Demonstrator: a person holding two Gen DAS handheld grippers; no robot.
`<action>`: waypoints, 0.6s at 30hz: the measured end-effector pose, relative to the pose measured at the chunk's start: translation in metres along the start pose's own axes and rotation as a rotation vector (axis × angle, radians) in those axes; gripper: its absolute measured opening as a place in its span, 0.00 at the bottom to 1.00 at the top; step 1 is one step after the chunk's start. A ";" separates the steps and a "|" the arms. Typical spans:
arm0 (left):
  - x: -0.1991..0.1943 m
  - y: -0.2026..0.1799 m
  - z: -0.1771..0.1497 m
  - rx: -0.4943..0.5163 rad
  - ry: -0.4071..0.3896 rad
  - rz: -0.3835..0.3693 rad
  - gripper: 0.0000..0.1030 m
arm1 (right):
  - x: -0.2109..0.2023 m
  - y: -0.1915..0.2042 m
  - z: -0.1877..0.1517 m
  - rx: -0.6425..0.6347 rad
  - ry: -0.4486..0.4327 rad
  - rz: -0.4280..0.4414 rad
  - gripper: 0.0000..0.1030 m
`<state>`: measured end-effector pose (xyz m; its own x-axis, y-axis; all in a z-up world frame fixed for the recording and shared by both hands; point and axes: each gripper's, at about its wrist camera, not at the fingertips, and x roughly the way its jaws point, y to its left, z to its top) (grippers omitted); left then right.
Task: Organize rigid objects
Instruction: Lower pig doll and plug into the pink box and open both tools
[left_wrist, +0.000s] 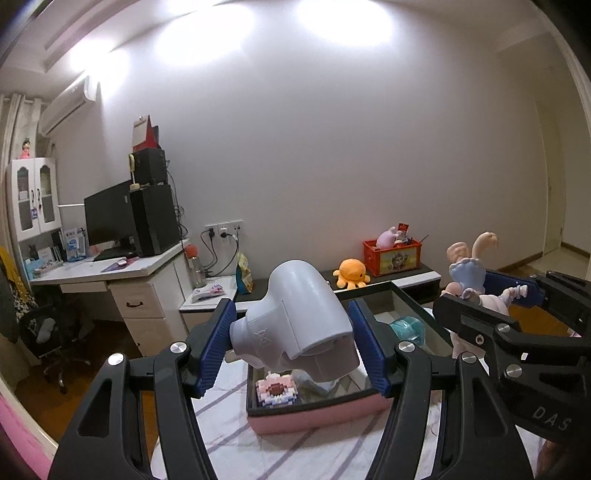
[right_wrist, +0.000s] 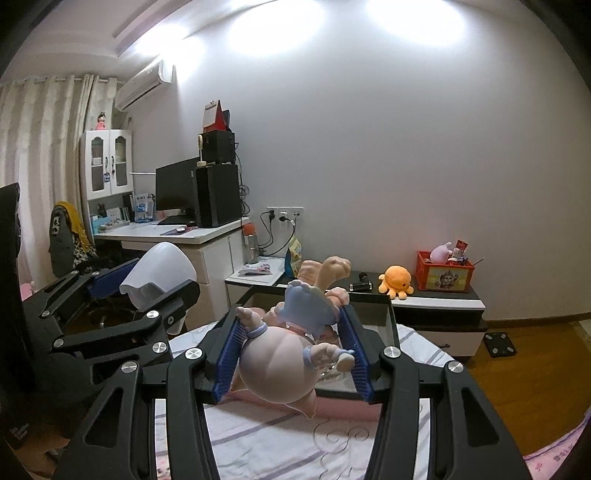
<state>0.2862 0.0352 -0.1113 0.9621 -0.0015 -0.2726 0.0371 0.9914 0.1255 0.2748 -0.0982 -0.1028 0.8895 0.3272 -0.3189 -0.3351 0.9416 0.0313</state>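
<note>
Figurine (right_wrist: 280, 354) and grey plastic device (left_wrist: 295, 321) are both airborne, one in each tool, above the pink-sided tray (left_wrist: 317, 417) that sits on the striped bedsheet (left_wrist: 229, 443).

Left gripper (left_wrist: 291, 345): clenched on the grey device, blue pads (left_wrist: 212, 350) bearing on its two flat sides. I judge it a hollow moulded shell, stiff, light to moderate, smooth enough to slip if the pads ride onto the rounded elbow. The flat faces are the right purchase.

Right gripper (right_wrist: 291, 354): clenched on the figurine, which hangs head-down, feet away from the camera. Pads meet it about the waist and arms. It looks like hard vinyl, light, with thin limbs and ears that I judge to be the fragile parts; the round head is glossy and a poor place to grip. The torso hold seems adequate but uneven, since one pad appears to bear on an arm.

Tray contents visible: a pink block-built piece (left_wrist: 277, 391) at the near end and a teal item (left_wrist: 406, 328) farther back, partly hidden. Free floor space between them I cannot gauge from here.

Risk noted: the two tools are close together over the tray, so I would lower one at a time.
</note>
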 end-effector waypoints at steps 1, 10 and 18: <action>0.006 0.000 0.001 0.002 0.005 -0.003 0.63 | 0.006 -0.002 0.001 -0.003 0.005 -0.002 0.51; 0.098 -0.003 -0.003 0.055 0.136 -0.018 0.63 | 0.070 -0.022 -0.004 0.002 0.106 -0.024 0.51; 0.169 -0.004 -0.017 0.095 0.316 -0.032 0.63 | 0.133 -0.039 -0.020 0.006 0.265 -0.036 0.51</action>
<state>0.4437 0.0336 -0.1743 0.8293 0.0229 -0.5584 0.1051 0.9749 0.1961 0.4000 -0.0929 -0.1652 0.7882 0.2617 -0.5571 -0.3017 0.9532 0.0209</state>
